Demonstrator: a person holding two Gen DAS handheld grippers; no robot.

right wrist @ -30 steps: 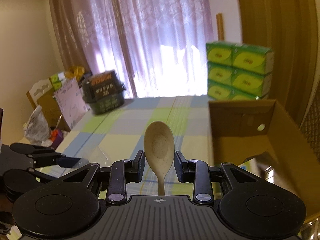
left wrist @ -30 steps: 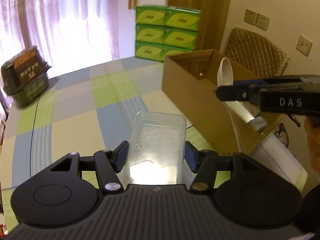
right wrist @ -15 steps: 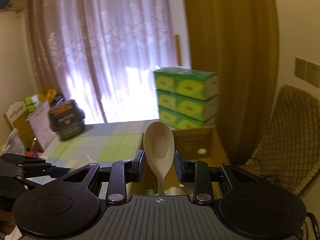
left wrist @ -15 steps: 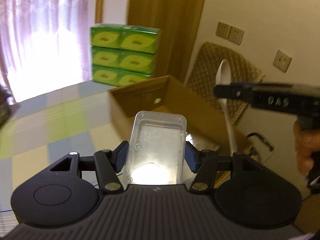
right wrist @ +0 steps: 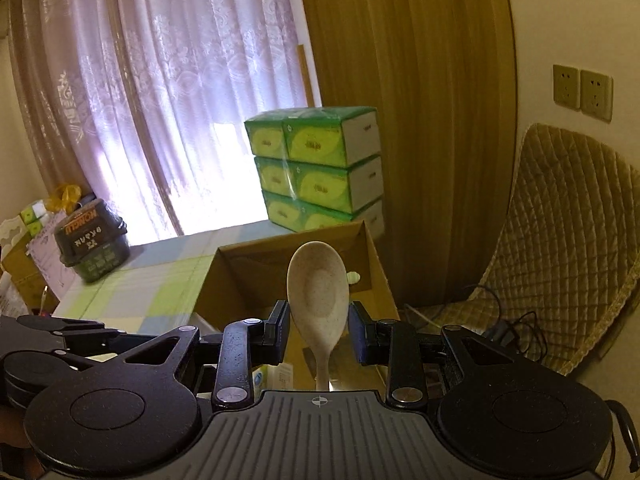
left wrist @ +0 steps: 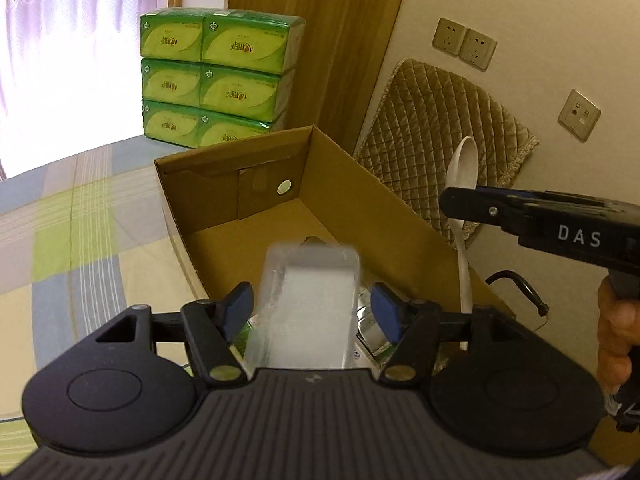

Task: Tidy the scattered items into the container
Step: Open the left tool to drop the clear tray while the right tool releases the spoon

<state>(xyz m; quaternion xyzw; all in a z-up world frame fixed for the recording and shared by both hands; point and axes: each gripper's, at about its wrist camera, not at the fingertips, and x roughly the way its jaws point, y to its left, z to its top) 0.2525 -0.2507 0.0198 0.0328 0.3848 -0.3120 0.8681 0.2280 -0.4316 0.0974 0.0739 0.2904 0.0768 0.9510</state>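
An open cardboard box (left wrist: 360, 208) stands on the checked tablecloth, with small packets (left wrist: 374, 330) on its floor. My left gripper (left wrist: 312, 312) hovers over its near end. A clear plastic case (left wrist: 308, 300) sits blurred between the fingers, with a thin gap on each side, and the jaws are open. My right gripper (left wrist: 452, 202) is over the box's right wall, shut on a pale speckled spoon (left wrist: 462, 184) with its bowl up and handle down. In the right wrist view the spoon (right wrist: 318, 292) stands between the right gripper's (right wrist: 319, 320) pads, above the box (right wrist: 248, 280).
A stack of green tissue packs (left wrist: 216, 80) stands behind the box. A chair with a quilted cover (left wrist: 440, 120) is to the right, with cables (right wrist: 504, 328) on the floor. A dark basket (right wrist: 92, 248) sits at the table's far left. A hand (left wrist: 616, 328) holds the right gripper.
Both grippers swung right and came over the box. The clear case, held sharp and still before, is now blurred, lower and loose between the left fingers. The spoon stays gripped.
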